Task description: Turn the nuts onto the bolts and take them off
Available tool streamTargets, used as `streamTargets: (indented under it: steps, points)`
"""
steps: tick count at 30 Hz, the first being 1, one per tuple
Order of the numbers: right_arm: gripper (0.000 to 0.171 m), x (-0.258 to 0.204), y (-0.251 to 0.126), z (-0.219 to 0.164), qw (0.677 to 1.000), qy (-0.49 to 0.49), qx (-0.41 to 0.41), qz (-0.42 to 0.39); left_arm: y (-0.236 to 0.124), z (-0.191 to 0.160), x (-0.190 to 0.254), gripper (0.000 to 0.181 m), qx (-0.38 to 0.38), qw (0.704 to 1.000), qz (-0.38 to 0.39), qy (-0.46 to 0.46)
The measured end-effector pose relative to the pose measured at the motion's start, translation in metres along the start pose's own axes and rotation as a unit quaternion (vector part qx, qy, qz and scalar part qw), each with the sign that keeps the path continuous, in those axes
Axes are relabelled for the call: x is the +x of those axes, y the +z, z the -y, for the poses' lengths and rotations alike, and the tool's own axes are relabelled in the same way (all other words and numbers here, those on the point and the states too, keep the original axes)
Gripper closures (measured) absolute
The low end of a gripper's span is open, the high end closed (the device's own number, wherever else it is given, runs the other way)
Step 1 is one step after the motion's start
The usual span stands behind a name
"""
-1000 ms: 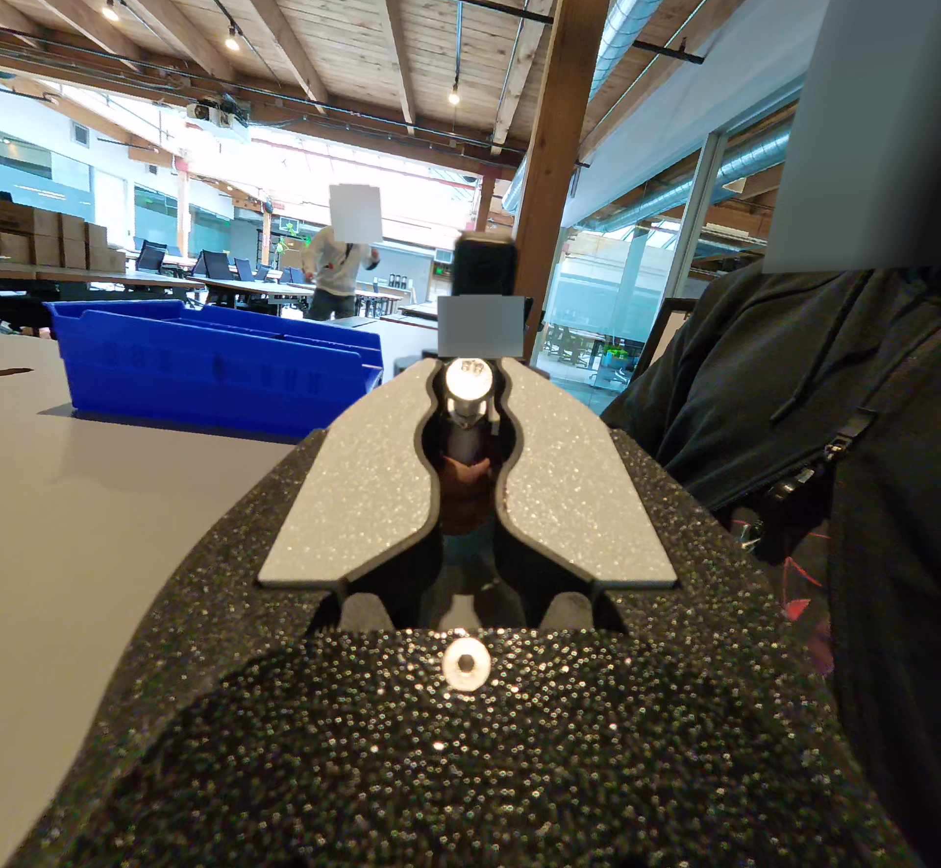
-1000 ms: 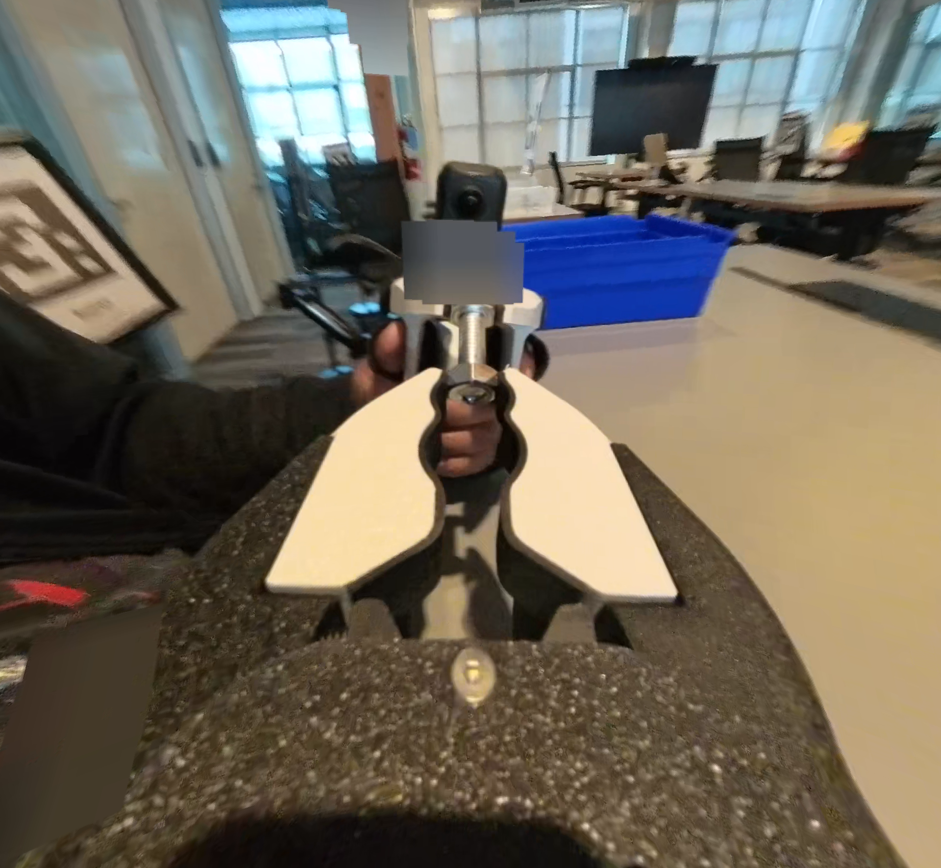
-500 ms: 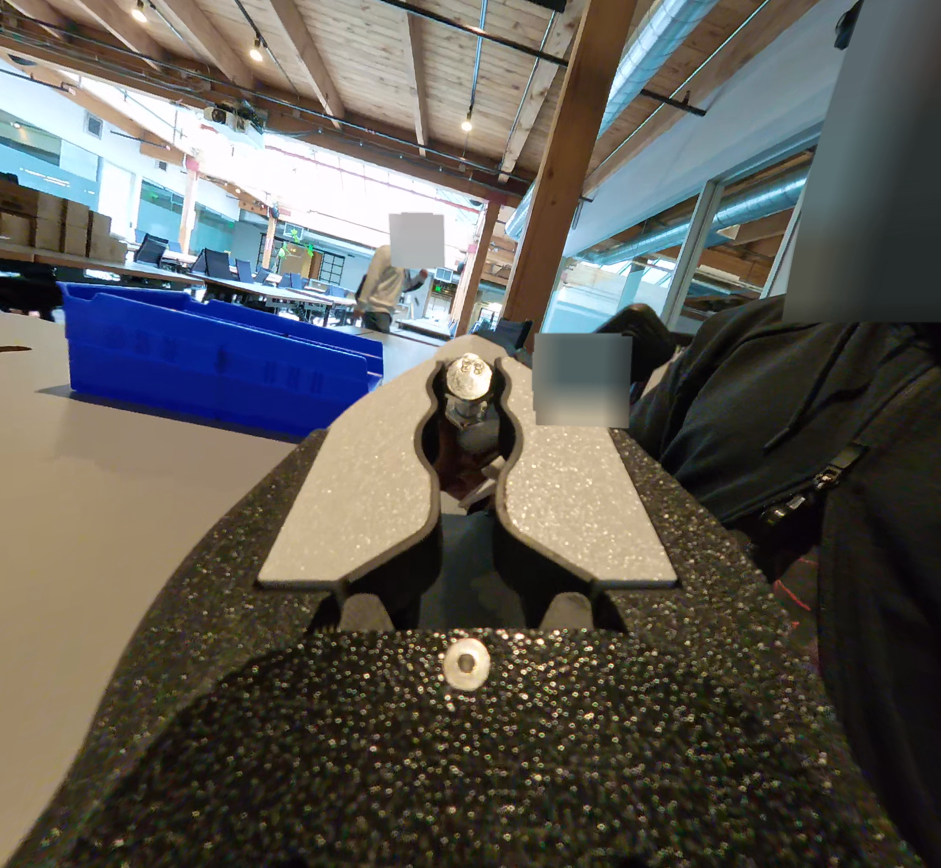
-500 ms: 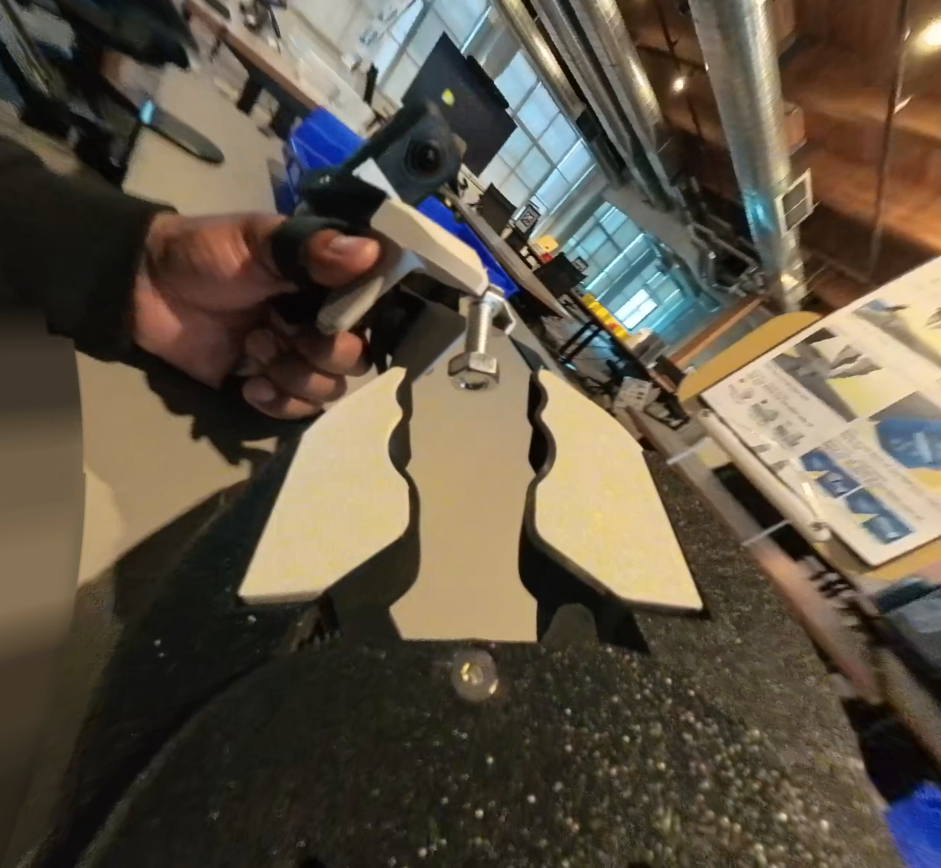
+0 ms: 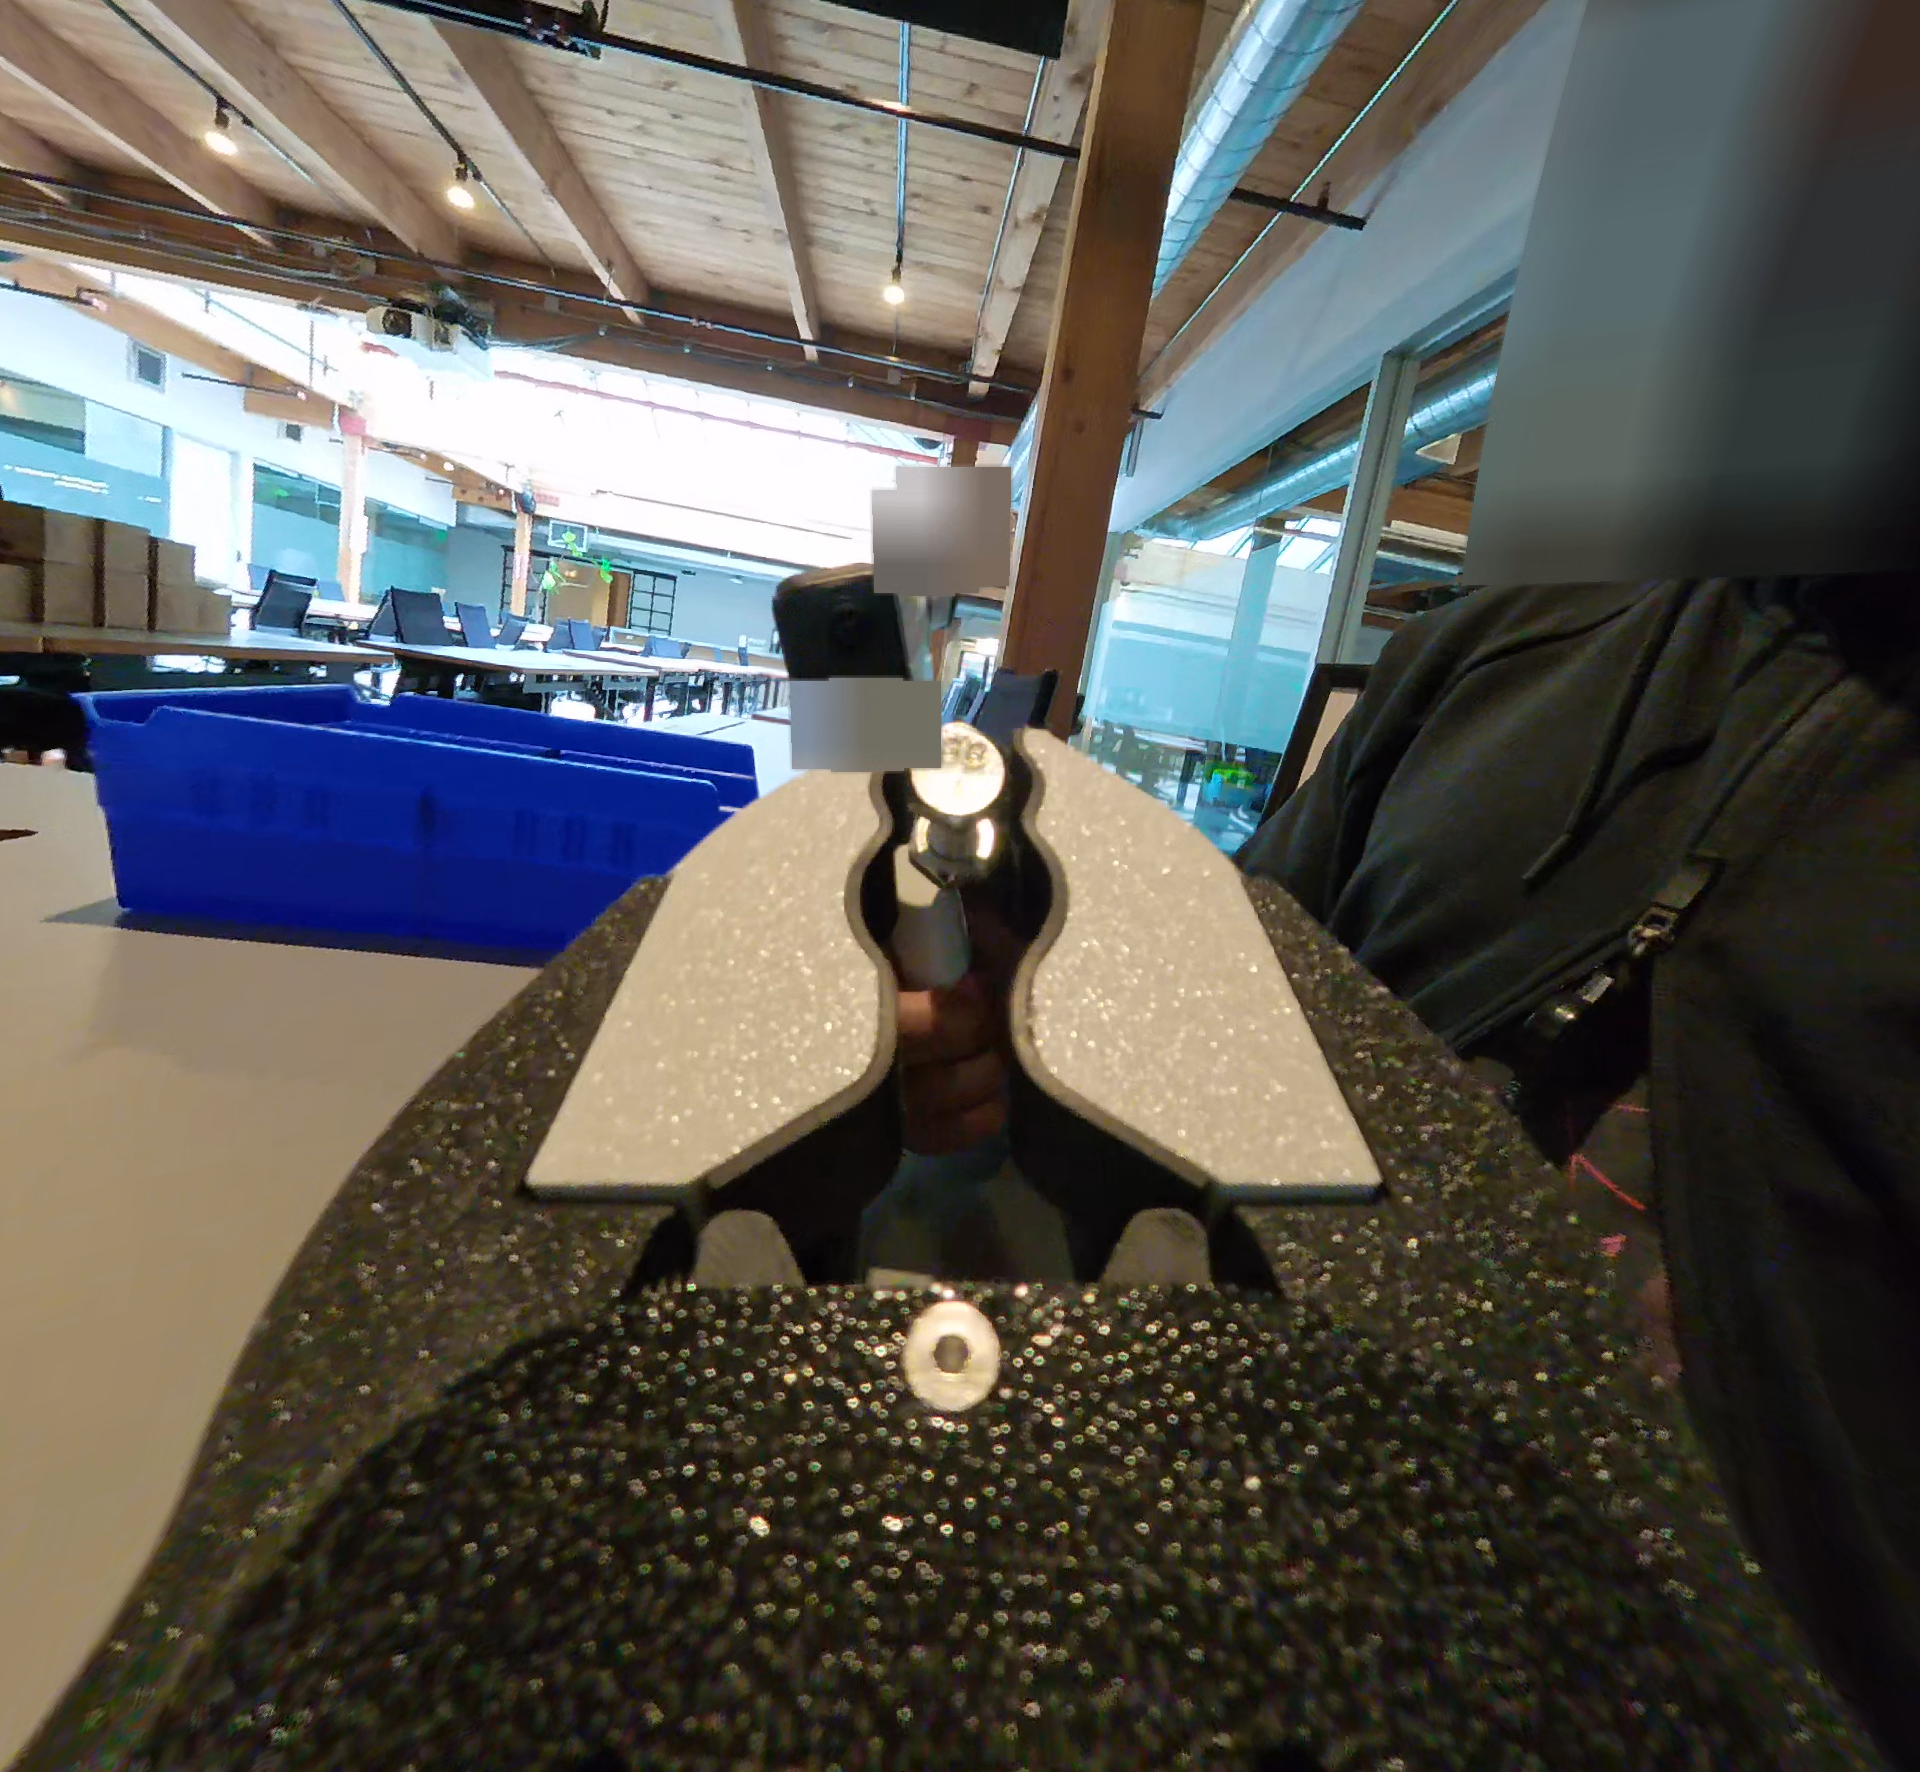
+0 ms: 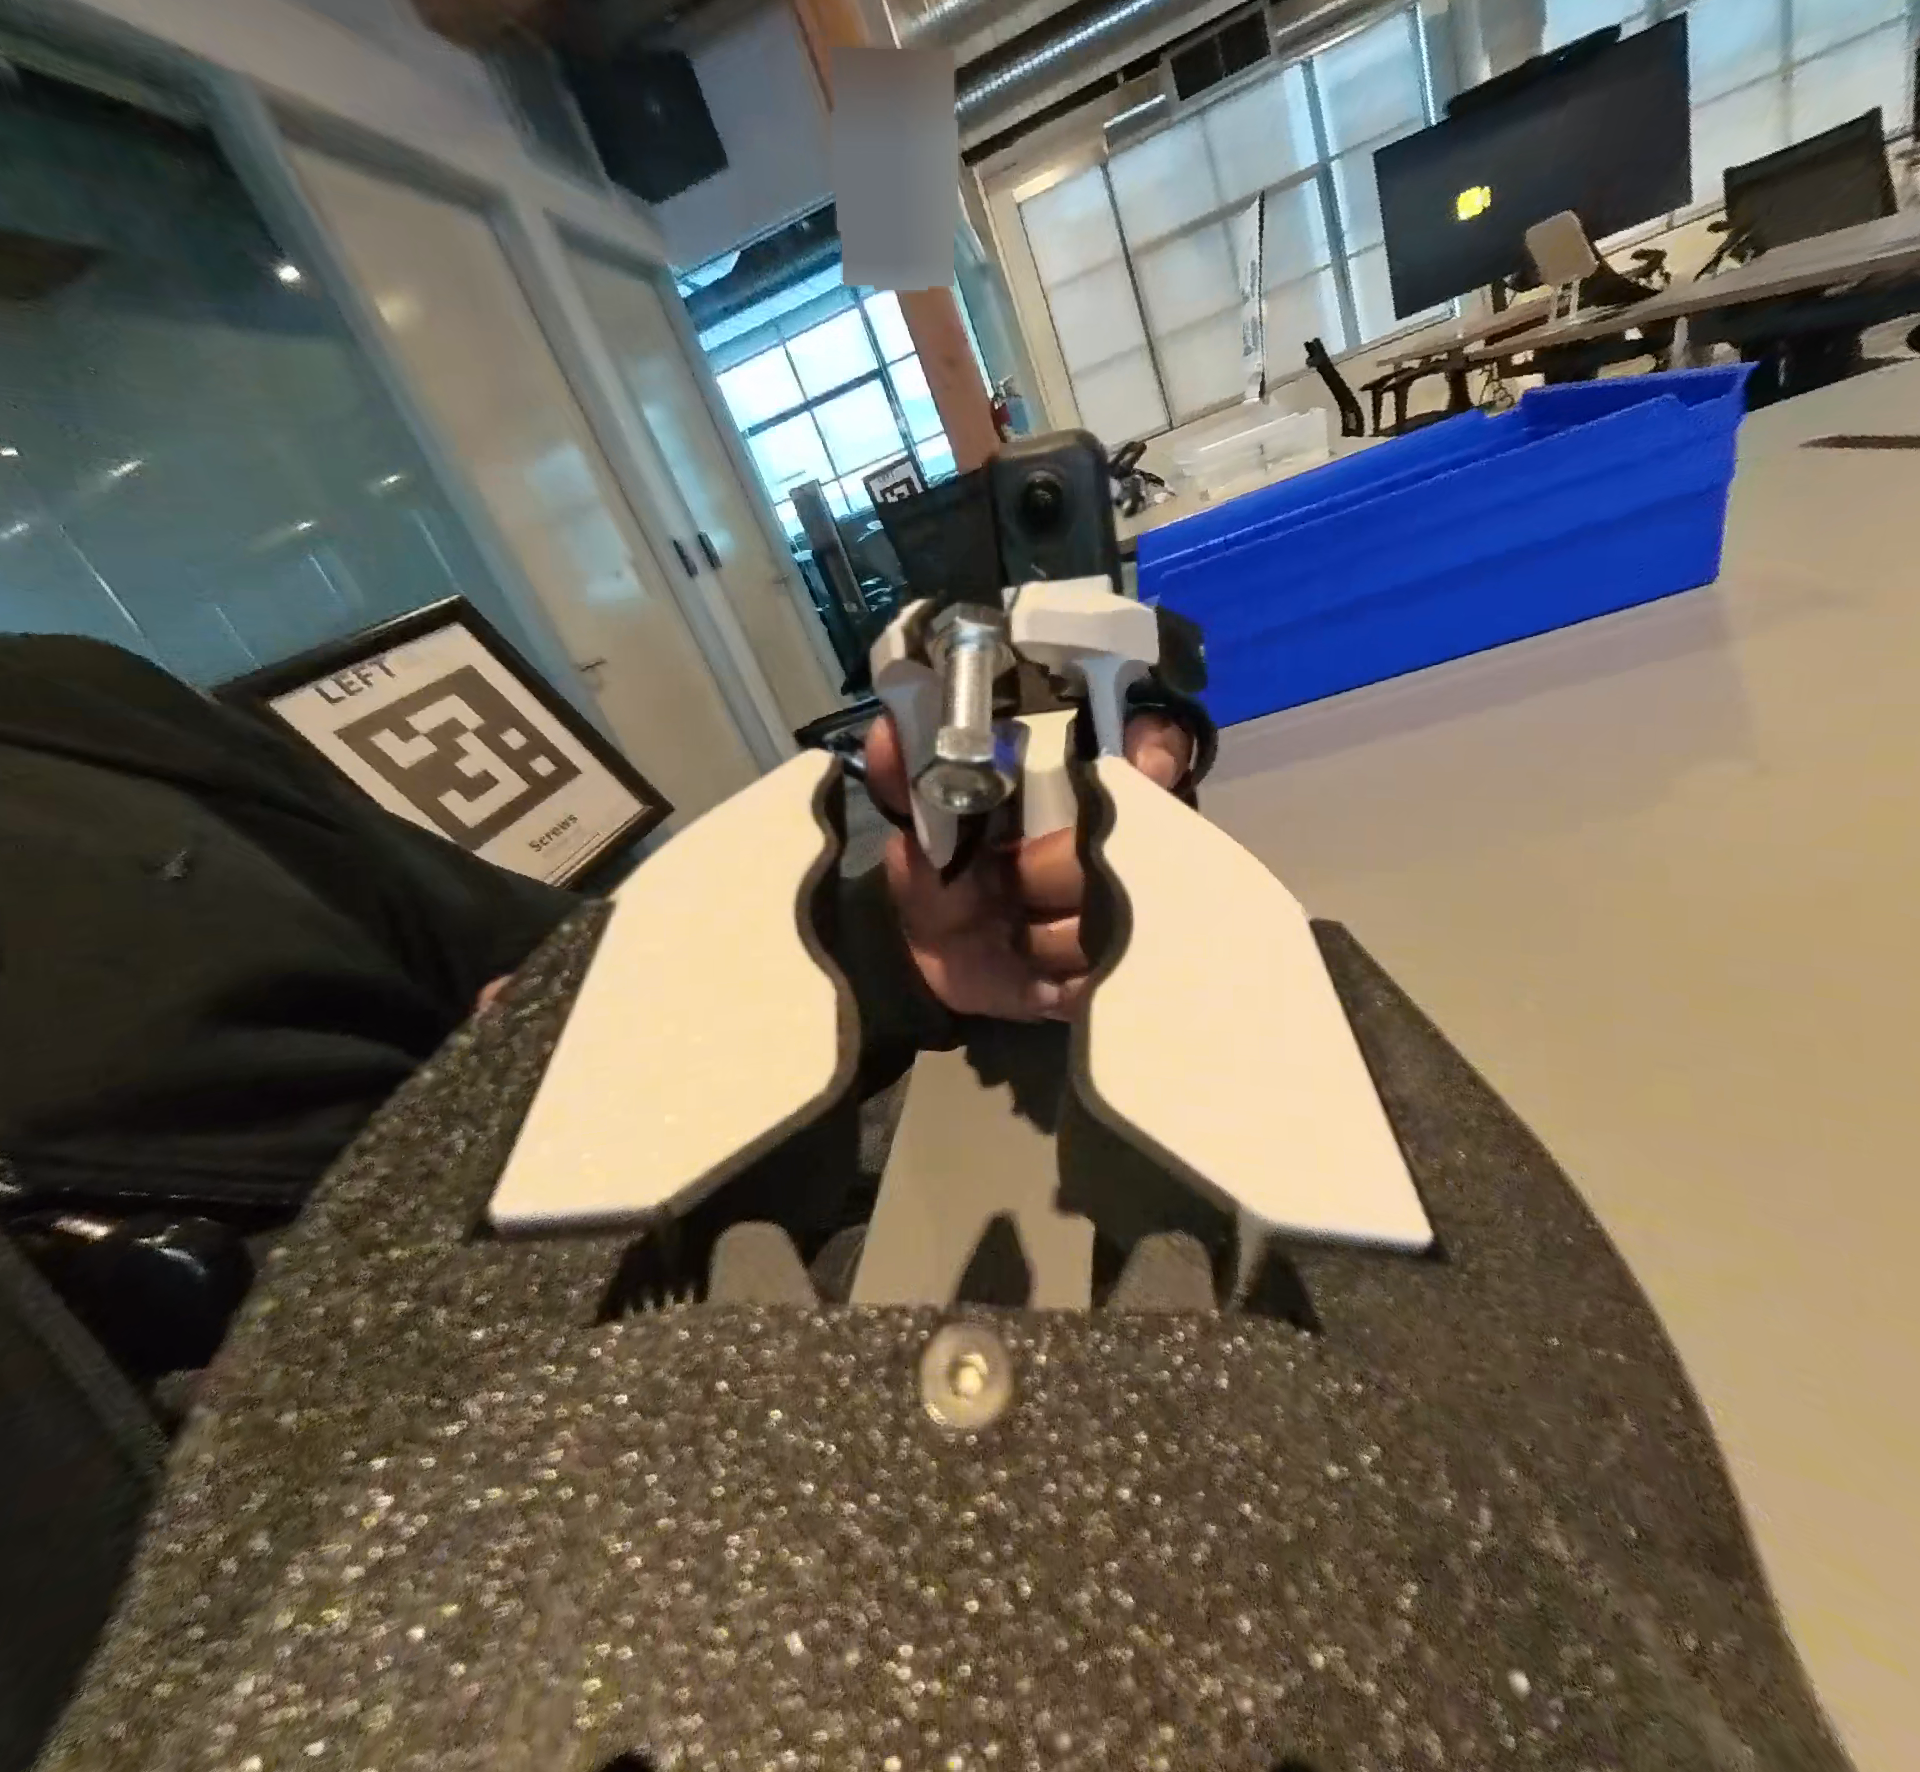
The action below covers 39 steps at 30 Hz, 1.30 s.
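Note:
A steel bolt [image 6: 961, 683] with a hex nut [image 6: 971, 775] on its near end points at me in the right wrist view. My left gripper [image 5: 954, 766] is shut on the bolt's head [image 5: 954, 792]. Its white fingers [image 6: 1081, 631] and the hand [image 6: 997, 943] that holds it show behind the bolt in the right wrist view. My right gripper [image 6: 966, 777] is open. Its fingertips stand on either side of the nut with a gap on each side. Its camera [image 5: 836, 626] shows beyond the bolt in the left wrist view.
A blue plastic bin [image 5: 416, 818] stands on the grey table [image 5: 208, 1099] and also shows in the right wrist view [image 6: 1455, 517]. A person in a dark jacket [image 5: 1662, 891] sits close. A framed marker sign [image 6: 457, 746] leans behind. Left and right tips are no more than a few centimetres apart.
My right gripper was shut on the nut, then opened and swung away tilted. It is level again and open around the nut. My left gripper has kept hold of the bolt.

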State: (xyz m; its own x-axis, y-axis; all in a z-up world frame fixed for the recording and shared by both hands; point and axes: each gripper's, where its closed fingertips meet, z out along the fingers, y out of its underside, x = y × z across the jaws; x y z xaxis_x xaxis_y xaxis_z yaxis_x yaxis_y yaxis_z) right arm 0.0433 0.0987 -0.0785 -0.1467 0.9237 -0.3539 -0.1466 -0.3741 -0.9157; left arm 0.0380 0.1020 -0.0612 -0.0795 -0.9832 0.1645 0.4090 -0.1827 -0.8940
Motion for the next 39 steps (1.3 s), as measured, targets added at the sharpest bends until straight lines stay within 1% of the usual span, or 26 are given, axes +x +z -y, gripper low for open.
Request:
streamTargets:
  steps: [3,8,12,15,18,21,23,24,26,28,30,31,32,33,34,35,39]
  points:
    - [0.134,0.004,0.0,-0.002,1.0,-0.012,-0.005,-0.016,0.002,-0.003,0.0,0.164,-0.009,1.0,0.001,0.002]
    - [0.146,0.001,0.001,-0.005,0.999,-0.036,-0.014,-0.017,0.002,-0.004,-0.001,0.164,-0.011,1.0,0.002,-0.001]
    - [0.148,0.0,0.003,-0.006,1.0,-0.02,-0.014,-0.007,0.003,-0.006,0.001,0.164,-0.015,1.0,-0.002,-0.002]
    - [0.152,0.0,0.003,-0.007,0.999,-0.033,-0.019,-0.011,0.004,-0.007,0.002,0.164,-0.017,1.0,-0.005,-0.003]
    - [0.152,0.003,0.002,-0.007,0.996,-0.08,-0.027,-0.038,0.004,-0.008,-0.001,0.164,-0.019,1.0,0.001,-0.006]
    - [0.152,0.01,0.001,-0.01,0.982,-0.159,-0.053,-0.089,0.003,-0.01,-0.006,0.164,-0.024,0.999,0.013,-0.017]
    - [0.151,0.015,0.0,-0.012,0.962,-0.228,-0.076,-0.13,0.003,-0.012,-0.009,0.164,-0.029,0.999,0.022,-0.022]
    - [0.152,0.018,-0.001,-0.012,0.947,-0.269,-0.088,-0.153,0.002,-0.013,-0.011,0.164,-0.031,0.999,0.027,-0.024]
    - [0.152,0.023,-0.003,-0.012,0.905,-0.359,-0.112,-0.198,0.002,-0.015,-0.014,0.164,-0.035,0.998,0.034,-0.027]
    - [0.151,0.026,-0.005,-0.01,0.852,-0.447,-0.13,-0.24,0.002,-0.016,-0.016,0.164,-0.038,0.998,0.041,-0.031]
    - [0.151,0.027,-0.007,-0.008,0.802,-0.514,-0.141,-0.269,0.001,-0.017,-0.017,0.164,-0.038,0.998,0.044,-0.036]
    - [0.151,0.028,-0.007,-0.008,0.786,-0.534,-0.143,-0.277,0.001,-0.017,-0.018,0.164,-0.038,0.998,0.044,-0.036]
    - [0.151,0.028,-0.006,-0.009,0.777,-0.543,-0.145,-0.282,0.001,-0.017,-0.018,0.164,-0.037,0.998,0.044,-0.036]
    - [0.15,0.028,-0.006,-0.009,0.778,-0.542,-0.146,-0.283,0.001,-0.016,-0.017,0.164,-0.037,0.998,0.043,-0.035]
    - [0.147,0.029,-0.005,-0.009,0.786,-0.531,-0.144,-0.281,0.001,-0.016,-0.016,0.164,-0.035,0.998,0.04,-0.035]
    - [0.144,0.028,-0.005,-0.009,0.801,-0.513,-0.138,-0.276,0.001,-0.015,-0.016,0.164,-0.032,0.998,0.039,-0.034]
    - [0.136,0.017,-0.003,-0.004,0.889,-0.397,-0.087,-0.211,0.0,-0.011,-0.015,0.164,-0.023,0.999,0.036,-0.033]
